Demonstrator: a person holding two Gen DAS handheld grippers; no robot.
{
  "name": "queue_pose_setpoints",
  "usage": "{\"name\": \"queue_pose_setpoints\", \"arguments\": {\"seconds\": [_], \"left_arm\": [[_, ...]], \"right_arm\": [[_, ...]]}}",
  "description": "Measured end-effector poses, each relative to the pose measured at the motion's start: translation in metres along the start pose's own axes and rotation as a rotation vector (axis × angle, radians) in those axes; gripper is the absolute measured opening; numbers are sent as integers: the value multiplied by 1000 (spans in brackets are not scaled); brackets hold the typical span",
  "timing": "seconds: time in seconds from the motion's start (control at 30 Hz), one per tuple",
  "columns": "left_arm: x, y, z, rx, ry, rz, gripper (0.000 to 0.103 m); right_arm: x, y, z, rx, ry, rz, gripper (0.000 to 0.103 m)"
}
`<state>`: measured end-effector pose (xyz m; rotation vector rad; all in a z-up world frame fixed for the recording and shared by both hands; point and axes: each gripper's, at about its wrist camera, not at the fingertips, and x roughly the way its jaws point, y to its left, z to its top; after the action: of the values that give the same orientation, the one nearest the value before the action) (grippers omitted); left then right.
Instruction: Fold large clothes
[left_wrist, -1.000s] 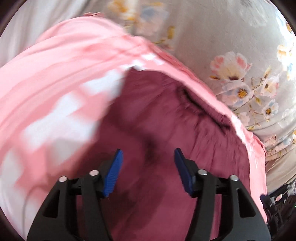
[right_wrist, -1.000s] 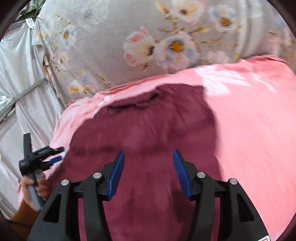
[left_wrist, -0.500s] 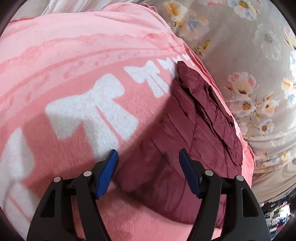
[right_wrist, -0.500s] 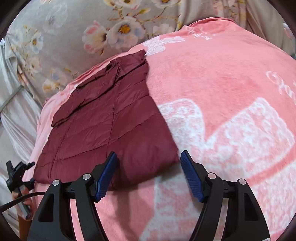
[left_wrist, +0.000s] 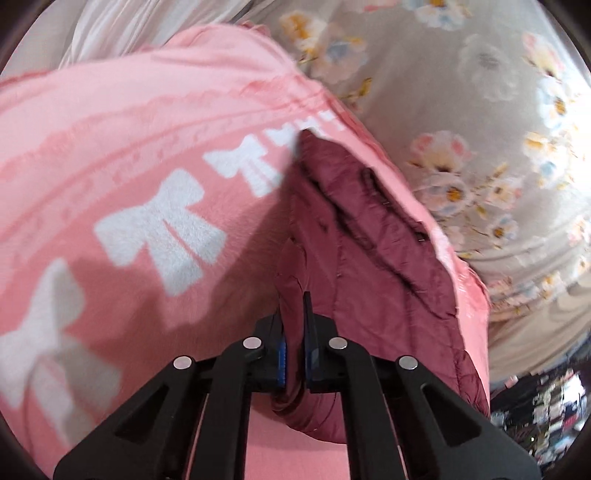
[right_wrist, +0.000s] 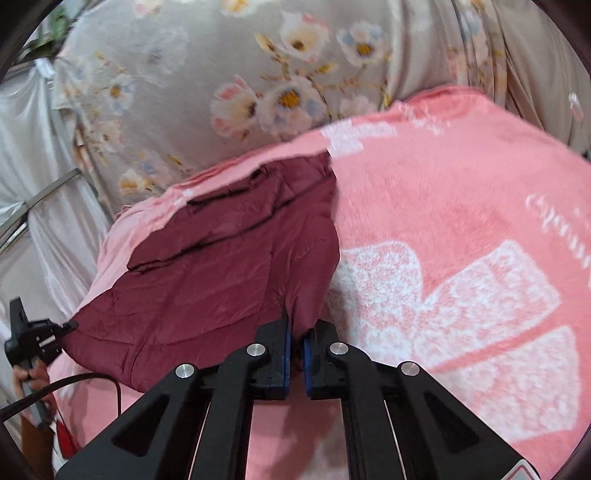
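Gripping the near edge of the jacket (left_wrist: 373, 266), the left gripper (left_wrist: 293, 354) has its fingers closed on a bunch of the maroon cloth at one near corner. The right gripper (right_wrist: 297, 350) pinches the other near corner in the same way, with the cloth rising out between its blue pads (right_wrist: 286, 354). I judge that the two corners are held together so that the near edge can be lifted and carried over the far part, which would make an even fold.

The jacket lies on the pink blanket (left_wrist: 147, 155), close to the blanket's far edge, where the flowered sheet (left_wrist: 461, 122) begins. It looks already partly folded, with layers on its far side.

From the right wrist view, the left gripper appears small at the blanket's left edge, in a hand (right_wrist: 31, 373); a cable hangs near it. How much cloth is inside each grip is hidden by the fingers. The collar or sleeves I cannot make out among the folds. Both views are blurred, and the things at the lower right of the left view are too small to tell.
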<state>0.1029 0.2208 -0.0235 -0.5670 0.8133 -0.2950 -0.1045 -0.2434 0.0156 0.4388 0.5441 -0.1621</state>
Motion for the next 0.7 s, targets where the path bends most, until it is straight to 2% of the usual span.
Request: {"name": "queue_pose_setpoints", "arguments": {"seconds": [0.23,0.4,0.57,0.7], "left_arm": [[-112,-7,-36,44,-44,-114,4],[-200,-22,-56,71,-144,-188,4],[-244,-45,-50,118,-279,-222,4],[-234,-66,-26,172,-340,-201,4]], "right_arm": [[-125,-4,-25,-64,-131,41,4],[-200,6,-19,-81,-250,105,4],[-227,16,8,-28,-392,181,4],[-195,13,41,28,-437,223,4]]}}
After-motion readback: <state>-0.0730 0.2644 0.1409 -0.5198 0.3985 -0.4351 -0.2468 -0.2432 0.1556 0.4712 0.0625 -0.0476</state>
